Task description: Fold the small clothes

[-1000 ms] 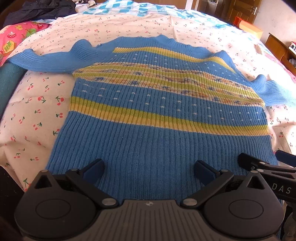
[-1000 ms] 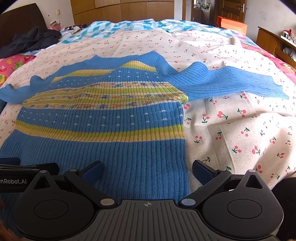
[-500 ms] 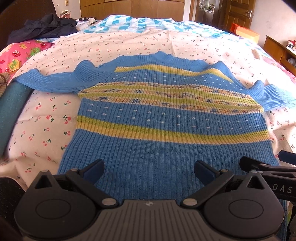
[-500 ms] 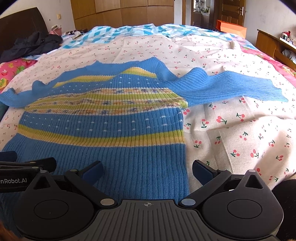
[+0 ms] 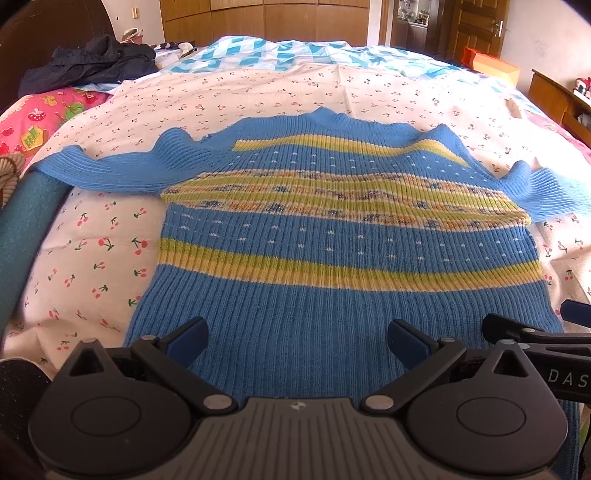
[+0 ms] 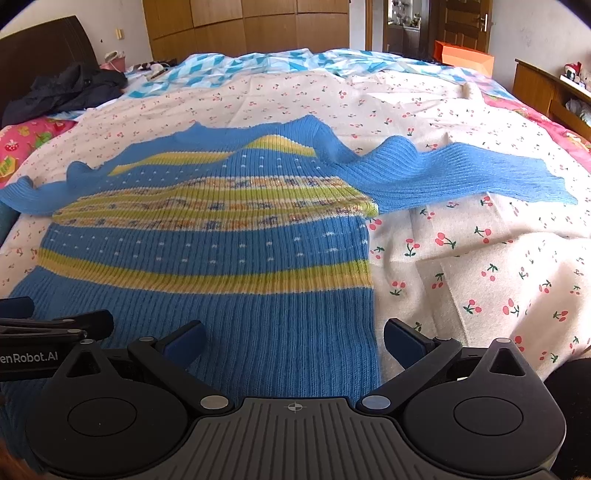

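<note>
While sweater (image 5: 332,295) lies flat on bed, hem sits between spread fingers of left gripper (image 5: 297,338) and right gripper (image 6: 293,336).

Bedroom, daylit, bright and even. Bed (image 6: 480,266) fills the view ahead, covered with a white cherry-print sheet (image 5: 229,96); blue-and-white diamond-pattern quilt (image 6: 266,62) lies past it at the far end. Dark headboard (image 6: 40,48) far left, dark garment pile (image 5: 88,62) in front of it, pink printed pillow (image 5: 40,118) below that. Wooden wardrobe panels (image 6: 243,26) across the back wall, white wall (image 6: 125,22) to their left. Wooden door (image 5: 480,26) far right, orange box (image 6: 463,57) beside it. Wooden side cabinet (image 6: 546,88) on the right edge, small items on top.
</note>
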A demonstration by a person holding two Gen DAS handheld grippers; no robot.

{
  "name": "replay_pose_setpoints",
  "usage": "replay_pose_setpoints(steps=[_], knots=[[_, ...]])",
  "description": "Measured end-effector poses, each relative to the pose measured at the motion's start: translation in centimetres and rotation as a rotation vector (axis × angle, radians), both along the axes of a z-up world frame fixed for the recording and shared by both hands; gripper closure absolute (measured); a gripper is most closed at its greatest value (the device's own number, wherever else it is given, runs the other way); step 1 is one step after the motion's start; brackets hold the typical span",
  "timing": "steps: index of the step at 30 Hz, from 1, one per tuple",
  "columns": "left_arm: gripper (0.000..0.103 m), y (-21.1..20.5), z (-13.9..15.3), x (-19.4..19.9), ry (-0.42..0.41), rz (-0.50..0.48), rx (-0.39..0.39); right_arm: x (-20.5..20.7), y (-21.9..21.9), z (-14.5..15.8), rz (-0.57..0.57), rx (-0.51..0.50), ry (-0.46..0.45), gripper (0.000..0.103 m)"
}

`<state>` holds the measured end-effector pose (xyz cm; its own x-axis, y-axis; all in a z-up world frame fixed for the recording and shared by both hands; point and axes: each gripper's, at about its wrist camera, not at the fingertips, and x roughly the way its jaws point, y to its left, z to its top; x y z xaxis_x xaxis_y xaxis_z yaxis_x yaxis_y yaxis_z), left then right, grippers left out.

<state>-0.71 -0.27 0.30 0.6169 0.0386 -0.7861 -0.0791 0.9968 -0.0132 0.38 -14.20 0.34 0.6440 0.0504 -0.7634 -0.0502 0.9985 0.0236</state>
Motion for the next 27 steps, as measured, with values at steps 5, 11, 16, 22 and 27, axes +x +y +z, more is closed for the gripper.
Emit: replay_pose_setpoints(steps=[5, 11, 16, 22, 27], knots=[[0.0, 0.1, 0.09, -0.01, -0.001, -0.002, -0.003, -0.06, 0.02, 0.08, 0.001, -0.001, -0.005, 0.0], [0.0, 0.05, 0.17, -0.04, -0.006, -0.014, -0.006, 0.01, -0.05, -0.06, -0.007, -0.004, 0.002, 0.001], [0.0, -0.01, 0.1, -0.01, -0.005, -0.016, -0.001, 0.19, -0.12, -0.22, -0.006, -0.003, 0.012, 0.001], [0.0, -0.05, -0.03, 0.04, 0.0, -0.018, 0.005, 0.28, -0.09, -0.33, -0.005, -0.006, 0.016, 0.001], [0.0, -0.08, -0.02, 0.01, -0.003, -0.019, 0.007, 0.29, -0.1, -0.29, -0.004, -0.009, 0.012, 0.001]])
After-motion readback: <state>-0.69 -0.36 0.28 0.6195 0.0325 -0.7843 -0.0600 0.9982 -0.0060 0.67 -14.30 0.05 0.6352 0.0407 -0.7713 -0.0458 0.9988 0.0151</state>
